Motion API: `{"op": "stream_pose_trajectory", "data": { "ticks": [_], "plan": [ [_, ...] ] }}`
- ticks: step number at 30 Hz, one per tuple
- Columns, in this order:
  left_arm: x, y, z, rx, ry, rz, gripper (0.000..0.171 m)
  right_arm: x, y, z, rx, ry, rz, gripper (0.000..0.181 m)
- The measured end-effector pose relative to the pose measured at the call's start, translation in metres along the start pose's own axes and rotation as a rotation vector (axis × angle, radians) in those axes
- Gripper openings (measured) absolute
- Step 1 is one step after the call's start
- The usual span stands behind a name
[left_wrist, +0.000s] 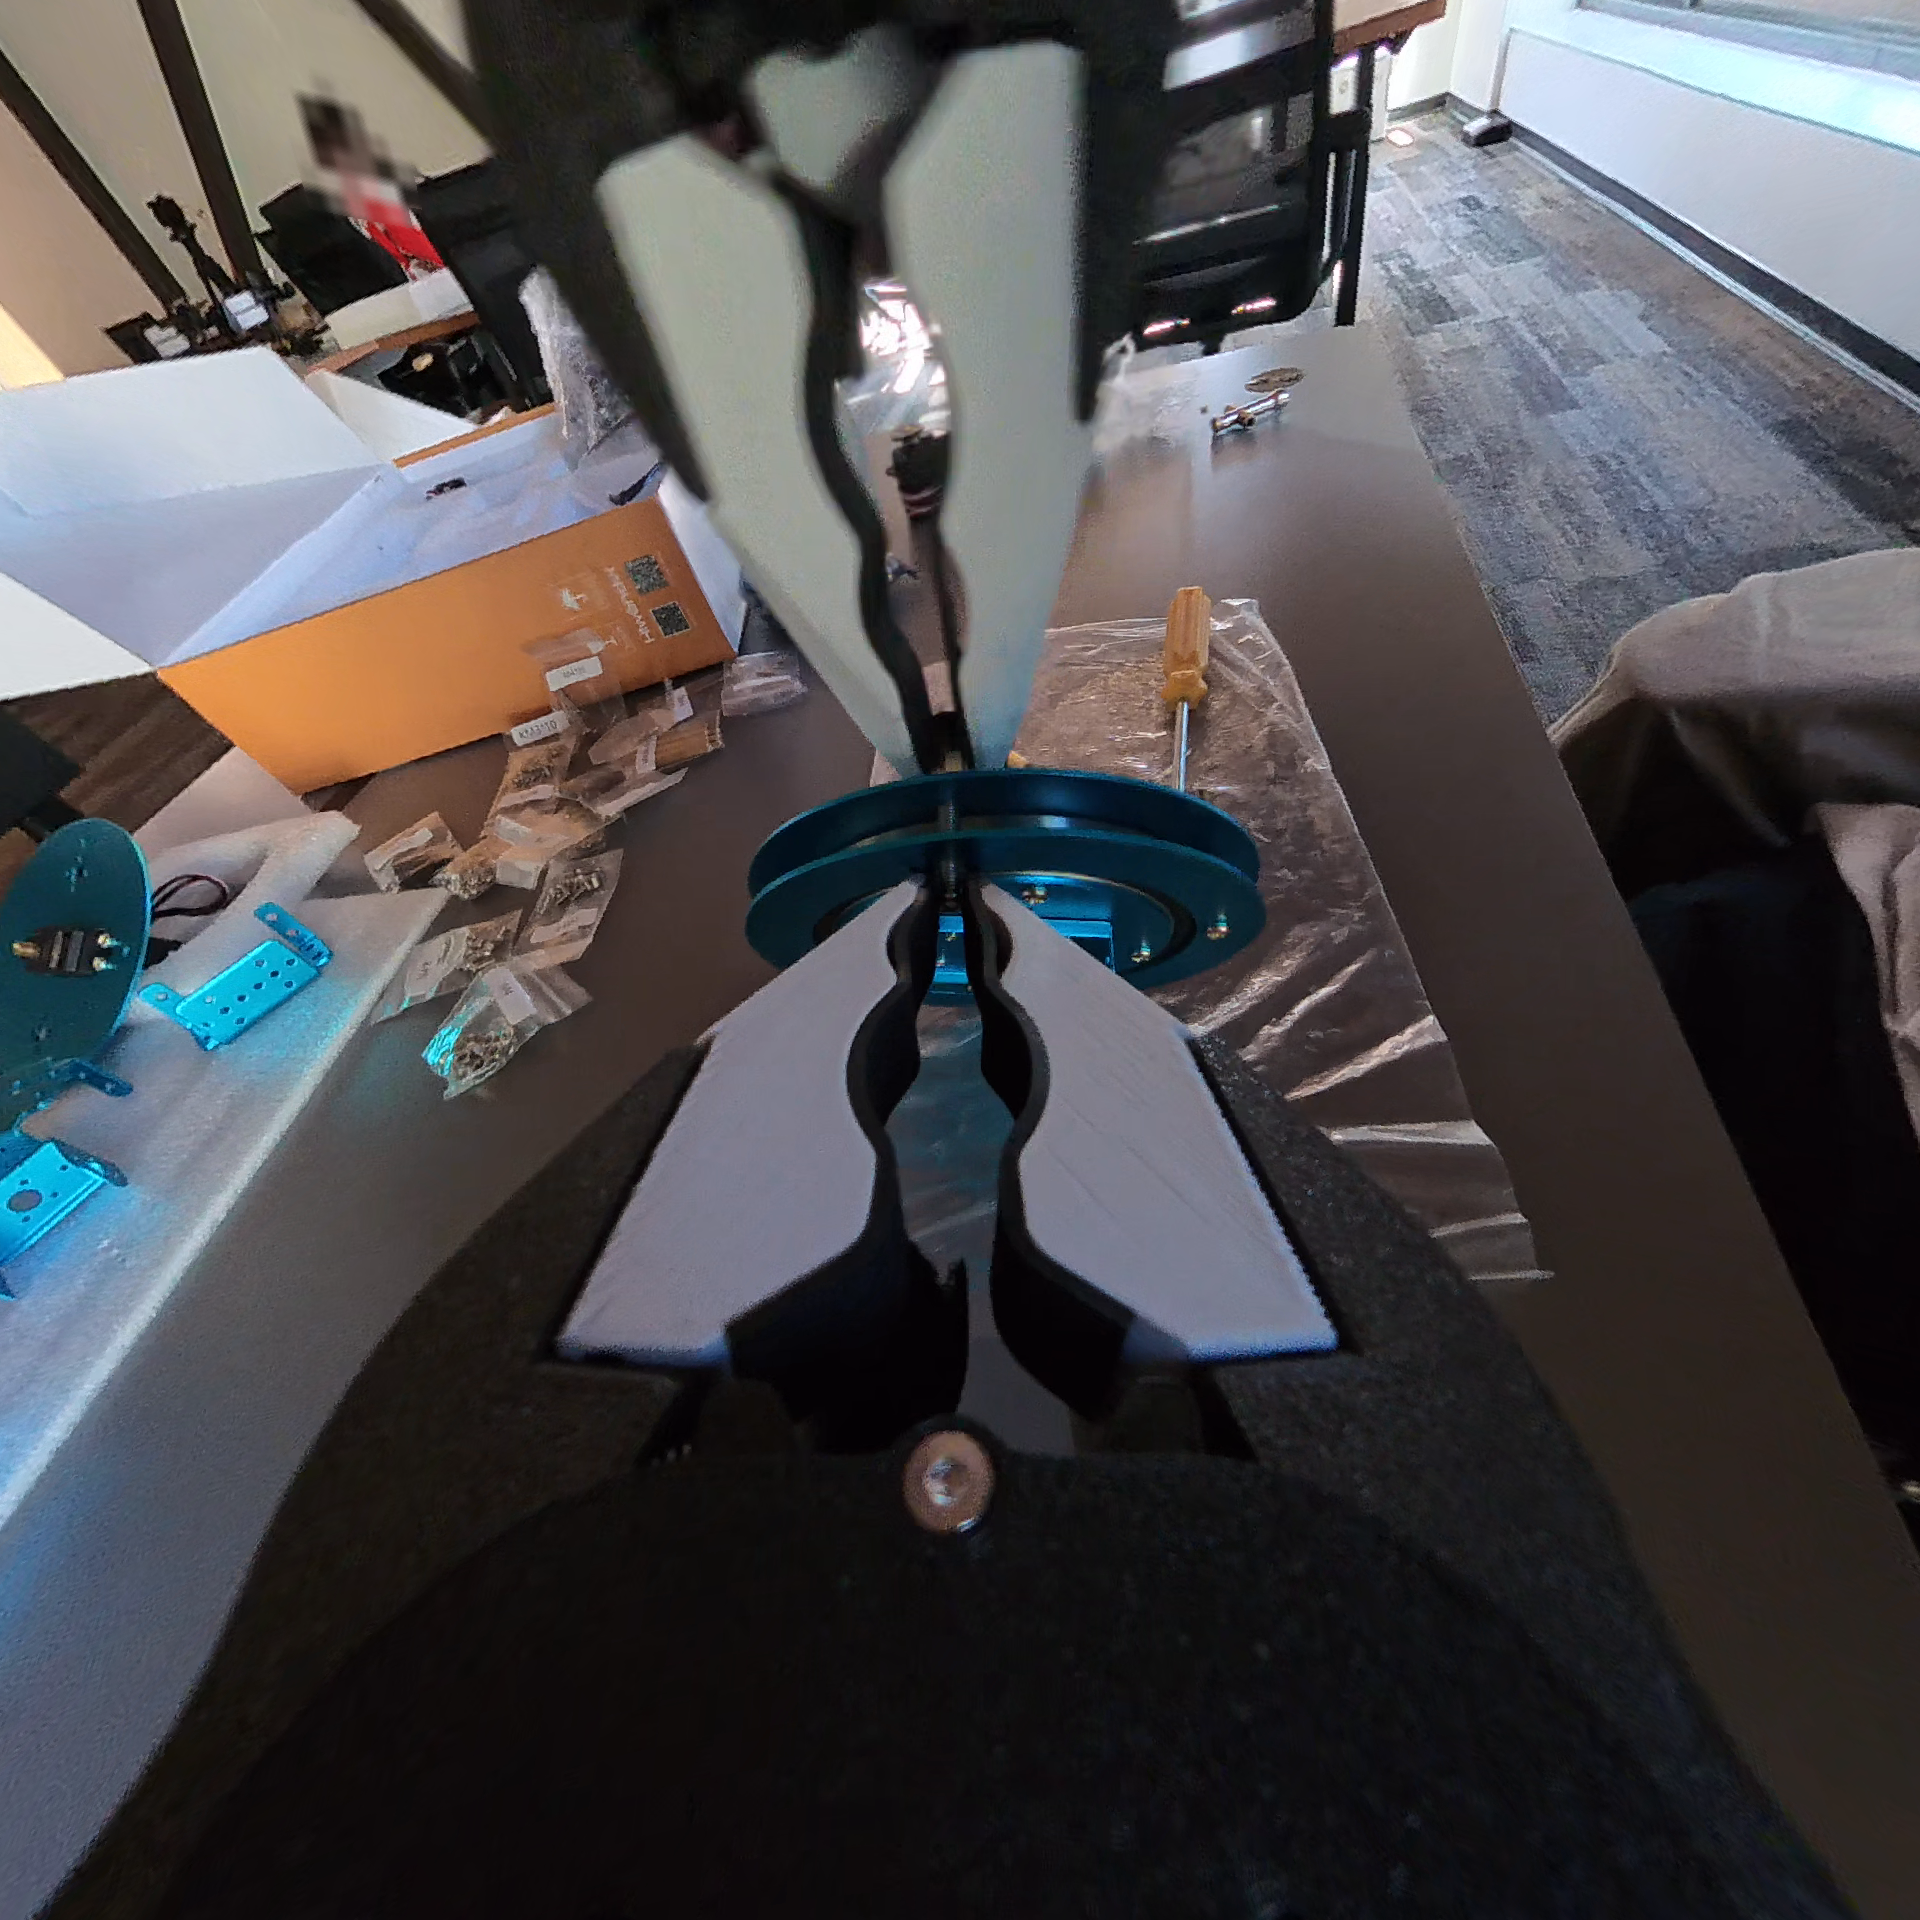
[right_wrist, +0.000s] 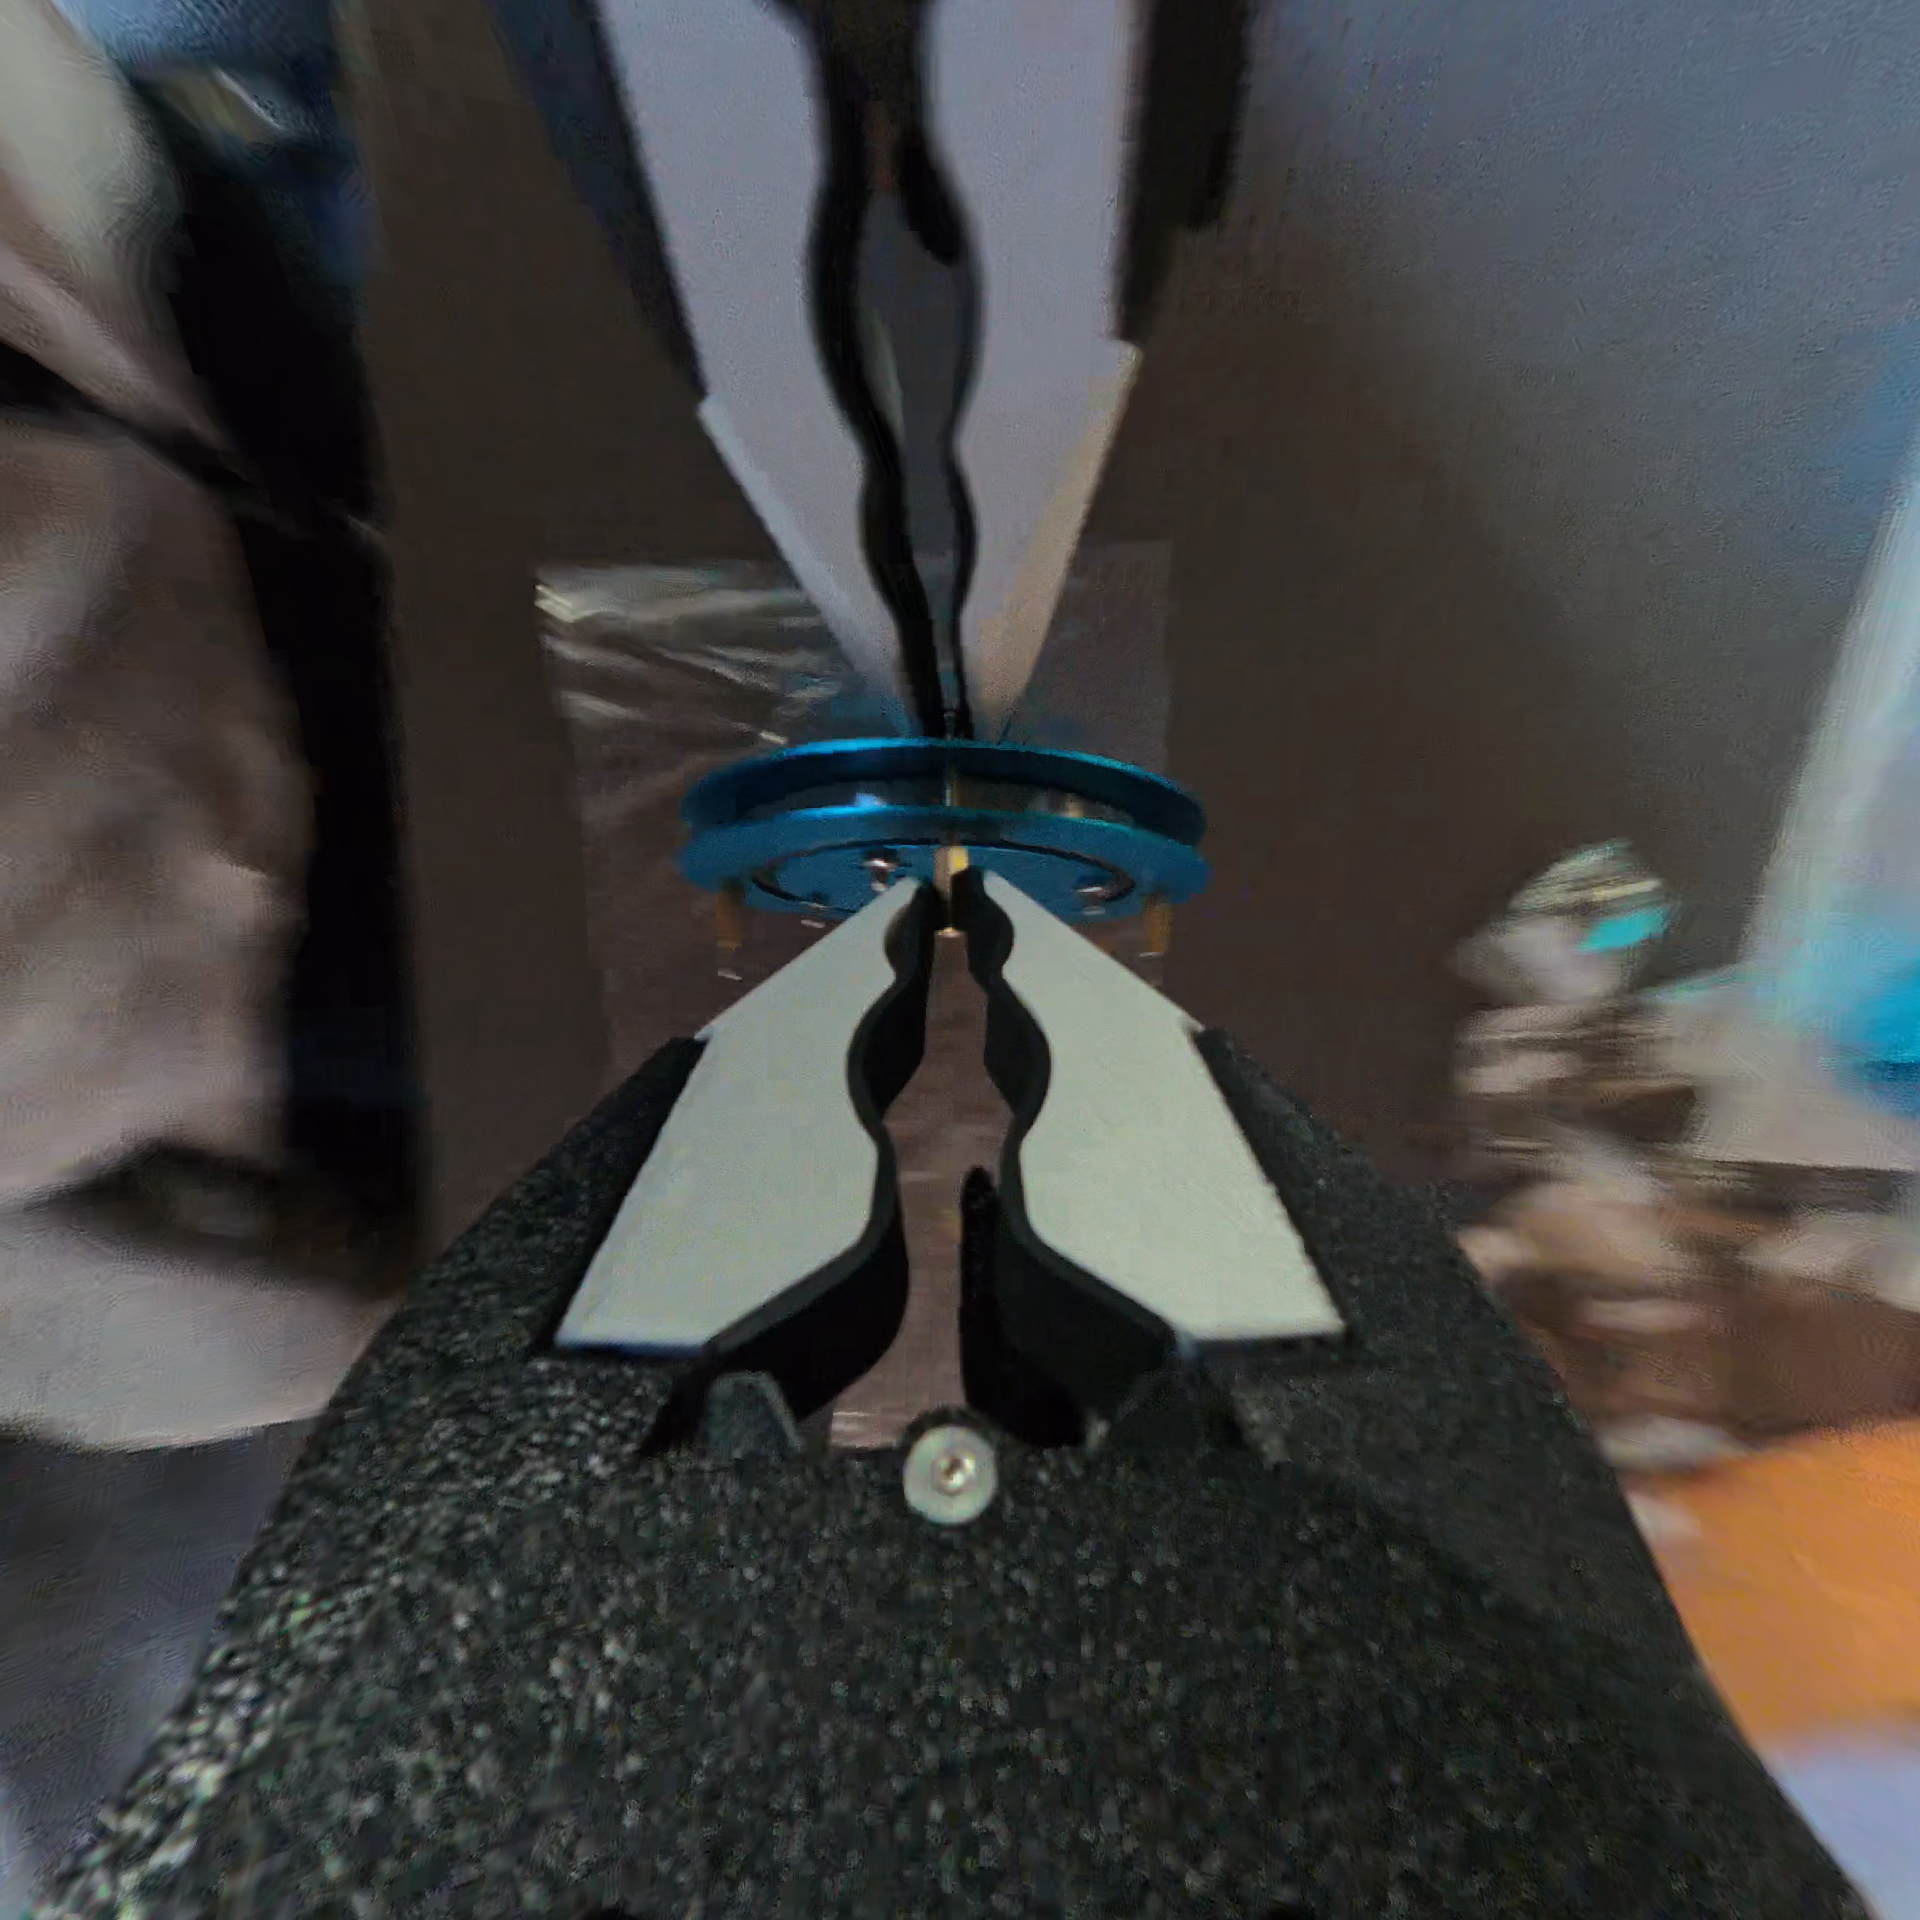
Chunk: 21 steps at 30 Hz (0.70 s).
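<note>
A blue metal disc assembly (left_wrist: 1006, 883), made of two round plates stacked with a gap between them, is held edge-on above a dark counter (left_wrist: 1455, 831), over a sheet of clear plastic wrap (left_wrist: 1299, 987). The left tongs (left_wrist: 951, 883) are closed narrowly on a thin pin or bolt at the near side of the discs. The right tongs (left_wrist: 940, 743) are seen reaching down from above, pinched nearly closed on the same small fastener from the far side.

The assembly is judged to be rigid, fairly light anodised metal, smooth and likely to slip or pivot when gripped only by a slim pin; the plate rims would offer a steadier hold.

Only in the left wrist view are a yellow-handled screwdriver (left_wrist: 1184, 649), an orange and white box (left_wrist: 436, 665), small bags of screws (left_wrist: 520, 883) and loose blue brackets (left_wrist: 244, 977) shown. In the blurred right wrist view, brass standoffs (right_wrist: 1155, 927) under the lower plate are shown instead.
</note>
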<state>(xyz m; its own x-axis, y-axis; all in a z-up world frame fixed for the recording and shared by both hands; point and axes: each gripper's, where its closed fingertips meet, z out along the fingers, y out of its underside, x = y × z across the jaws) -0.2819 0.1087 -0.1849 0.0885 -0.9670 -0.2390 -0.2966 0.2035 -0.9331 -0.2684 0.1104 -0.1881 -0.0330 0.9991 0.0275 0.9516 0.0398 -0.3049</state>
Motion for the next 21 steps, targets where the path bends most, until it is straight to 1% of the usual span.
{"op": "stream_pose_trajectory", "data": {
  "ticks": [3,4,5,6,7,8,10,12,13,14,15,16,18,20,21],
  "plan": [
    [-0.001,-0.001,0.001,-0.005,-0.049,0.070,0.004,-0.011,-0.003,-0.003,0.083,-0.480,0.585,0.003],
    [-0.002,0.000,0.001,-0.011,-0.060,0.077,0.003,-0.012,-0.004,-0.004,0.119,-0.609,0.725,0.004],
    [-0.002,-0.001,0.001,-0.008,-0.053,0.069,0.003,-0.012,-0.005,-0.005,0.145,-0.701,0.811,0.004],
    [-0.002,-0.001,0.001,-0.004,-0.049,0.059,0.003,-0.012,-0.006,-0.005,0.164,-0.724,0.833,0.004],
    [-0.003,0.000,0.001,-0.003,-0.046,0.053,0.004,-0.011,-0.005,-0.004,0.181,-0.664,0.758,0.004],
    [-0.003,0.000,0.001,-0.005,-0.039,0.043,0.004,-0.007,-0.003,-0.004,0.185,-0.544,0.636,0.005],
    [-0.003,0.000,0.001,-0.003,-0.022,0.008,0.004,0.007,0.003,-0.003,0.148,-0.208,0.345,0.021],
    [-0.004,0.001,0.001,-0.003,-0.013,-0.012,0.003,0.008,-0.001,-0.008,0.129,0.031,0.087,0.016],
    [-0.005,0.001,0.001,-0.004,-0.014,-0.014,0.004,0.008,-0.002,-0.008,0.109,0.120,-0.008,0.010],
    [-0.005,0.001,0.001,-0.004,-0.014,-0.012,0.004,0.007,-0.002,-0.006,0.085,0.170,-0.079,0.005],
    [-0.004,0.001,0.001,-0.003,-0.012,-0.010,0.004,0.007,-0.003,-0.004,0.067,0.205,-0.111,0.005],
    [-0.003,0.000,0.001,-0.002,-0.012,-0.005,0.004,0.007,-0.002,-0.001,0.052,0.207,-0.112,0.005],
    [-0.001,0.000,0.001,-0.005,-0.015,0.020,0.003,0.003,-0.003,0.000,0.050,0.140,-0.069,0.004],
    [0.002,-0.001,0.000,-0.001,-0.016,0.042,0.003,-0.004,-0.004,-0.001,0.075,-0.054,0.130,0.004],
    [0.002,-0.001,0.000,0.001,-0.030,0.061,0.004,-0.006,-0.005,-0.001,0.104,-0.179,0.282,0.003]
  ]
}}
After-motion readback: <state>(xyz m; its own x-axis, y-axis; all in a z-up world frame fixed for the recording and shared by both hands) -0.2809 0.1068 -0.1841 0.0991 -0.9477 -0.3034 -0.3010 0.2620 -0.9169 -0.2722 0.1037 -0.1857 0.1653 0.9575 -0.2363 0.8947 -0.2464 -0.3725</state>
